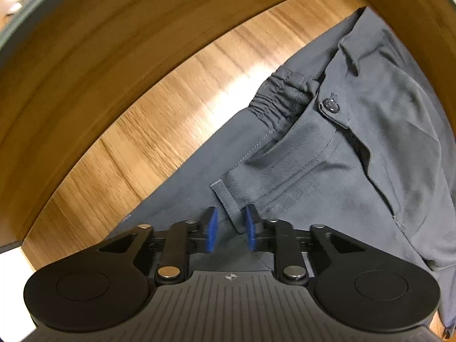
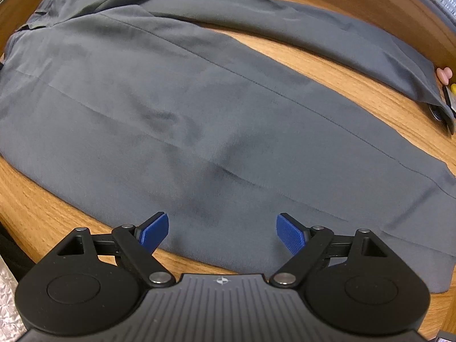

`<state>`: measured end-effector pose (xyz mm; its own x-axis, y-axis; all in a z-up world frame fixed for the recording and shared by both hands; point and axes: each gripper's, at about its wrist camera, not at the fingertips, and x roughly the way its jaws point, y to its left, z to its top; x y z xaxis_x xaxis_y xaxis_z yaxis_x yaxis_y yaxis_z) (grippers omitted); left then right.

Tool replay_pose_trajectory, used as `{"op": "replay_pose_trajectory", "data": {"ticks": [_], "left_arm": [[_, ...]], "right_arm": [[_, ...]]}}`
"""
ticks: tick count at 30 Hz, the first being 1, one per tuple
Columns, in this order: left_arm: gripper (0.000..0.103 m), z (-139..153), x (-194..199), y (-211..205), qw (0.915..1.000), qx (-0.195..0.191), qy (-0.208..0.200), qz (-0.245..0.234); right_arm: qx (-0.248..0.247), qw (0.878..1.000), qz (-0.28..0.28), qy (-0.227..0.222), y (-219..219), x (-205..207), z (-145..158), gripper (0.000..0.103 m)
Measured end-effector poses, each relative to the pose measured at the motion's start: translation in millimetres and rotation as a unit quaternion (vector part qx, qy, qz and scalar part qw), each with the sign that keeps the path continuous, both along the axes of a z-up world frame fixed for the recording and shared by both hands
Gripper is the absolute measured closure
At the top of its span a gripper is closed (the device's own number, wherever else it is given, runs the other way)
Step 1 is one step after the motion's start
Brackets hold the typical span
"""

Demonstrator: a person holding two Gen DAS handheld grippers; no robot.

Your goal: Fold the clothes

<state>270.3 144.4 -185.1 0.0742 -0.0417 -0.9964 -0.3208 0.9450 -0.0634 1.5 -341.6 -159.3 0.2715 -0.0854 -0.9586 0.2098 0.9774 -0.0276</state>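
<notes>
**Grey trousers spread on a wooden worktop, one gripper at the waistband**

Grey twill trousers (image 1: 327,154) fill the right half of the left wrist view, lying on a glossy, wood-grain worktop (image 1: 159,114) with a raised wooden rim curving along its far edge. The waist end is nearest the camera: an elasticated, gathered section of waistband (image 1: 273,97), a dark round button (image 1: 330,104) on a flap, and a narrow grey belt loop (image 1: 228,202) are all plain to see. The left gripper (image 1: 230,228) has its blue-padded fingers (image 1: 212,229) drawn close together on either side of the belt loop; a slim gap shows beside each pad, so whether they truly pinch the cloth I cannot tell.

In the right wrist view, the same trousers (image 2: 199,108) stretch across the worktop (image 2: 327,65), one leg lying flat and broad from the near edge toward the far left corner, the other leg angling off along the far edge to the right, with bare wood between them. A lengthwise seam (image 2: 256,81) runs down the near leg. The right gripper (image 2: 221,232) hovers low over the near leg's edge, its blue fingers (image 2: 290,232) spread wide and holding nothing. Small pink and yellow objects (image 2: 447,81) sit by the right edge, too small to identify.
</notes>
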Motion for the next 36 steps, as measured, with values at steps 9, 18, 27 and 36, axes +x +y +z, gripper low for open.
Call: {"op": "replay_pose_trajectory", "data": {"ticks": [9, 18, 27, 36], "left_arm": [[0.083, -2.7, -32.6, -4.5, 0.9898, 0.126, 0.011, -0.066], [0.08, -4.6, -63.7, 0.2, 0.9724, 0.198, 0.004, -0.124], [0.054, 18.1, -86.5, -75.6, 0.9625, 0.175, -0.013, -0.207], [0.043, 39.6, -128.2, -216.2, 0.9352, 0.139, -0.043, -0.323]], "right_arm": [[-0.008, 1.0, 0.005, -0.008, -1.9, 0.8, 3.0, 0.015], [-0.019, 1.0, -0.003, -0.012, -29.7, -8.8, 12.0, 0.015], [-0.076, 0.997, 0.008, -0.012, -116.7, -17.3, 52.6, 0.015], [-0.15, 0.985, 0.087, 0.004, -238.1, -5.9, 76.7, 0.015]]}}
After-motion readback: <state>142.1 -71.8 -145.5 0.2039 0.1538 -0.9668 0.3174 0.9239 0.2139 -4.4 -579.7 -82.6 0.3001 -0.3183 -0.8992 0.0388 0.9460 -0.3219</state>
